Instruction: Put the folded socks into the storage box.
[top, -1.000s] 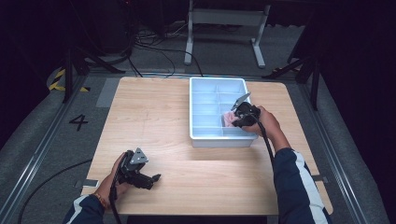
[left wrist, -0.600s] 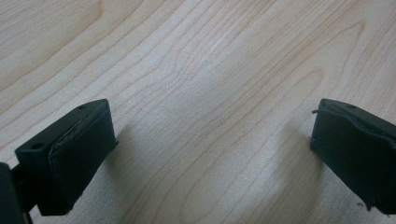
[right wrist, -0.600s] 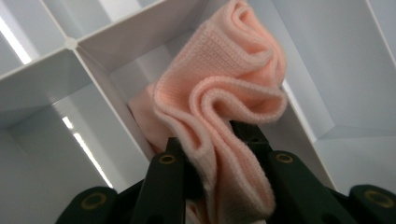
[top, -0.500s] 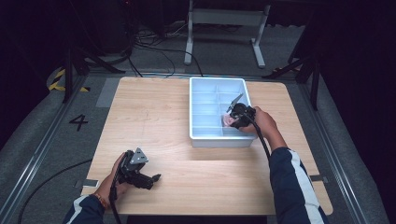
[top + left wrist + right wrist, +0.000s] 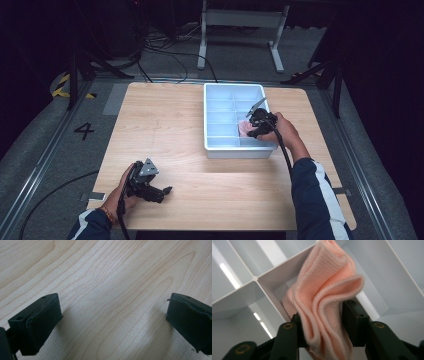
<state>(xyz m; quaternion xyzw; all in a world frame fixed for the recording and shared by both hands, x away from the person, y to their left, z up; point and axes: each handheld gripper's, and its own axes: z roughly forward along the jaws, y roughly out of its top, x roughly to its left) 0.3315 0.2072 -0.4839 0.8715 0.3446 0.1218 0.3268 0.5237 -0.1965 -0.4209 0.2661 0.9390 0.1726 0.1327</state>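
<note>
A folded pink knitted cloth (image 5: 327, 285) hangs between the jaws of my right gripper (image 5: 320, 327), over a divider of the white compartment tray (image 5: 206, 120). The jaws have just been opening; the folds sit loosely between the pads, with gaps showing among them. In the high view the right gripper (image 5: 251, 126) reaches into the tray's right-hand column near its front end, with the cloth (image 5: 244, 128) at its tip. My left gripper (image 5: 167, 190) rests on the wooden table (image 5: 160, 130) near the front left, open, with bare wood between its jaws (image 5: 112, 325).
The tray stands at the back right of the table and has several empty compartments. Bare tabletop lies left of the tray. Beyond the table are floor cables (image 5: 165, 50) and a metal stand (image 5: 240, 20).
The right gripper's jaws have parted around the pink cloth, and the hand has shifted slightly inside the tray. The left gripper has stayed where it was.
</note>
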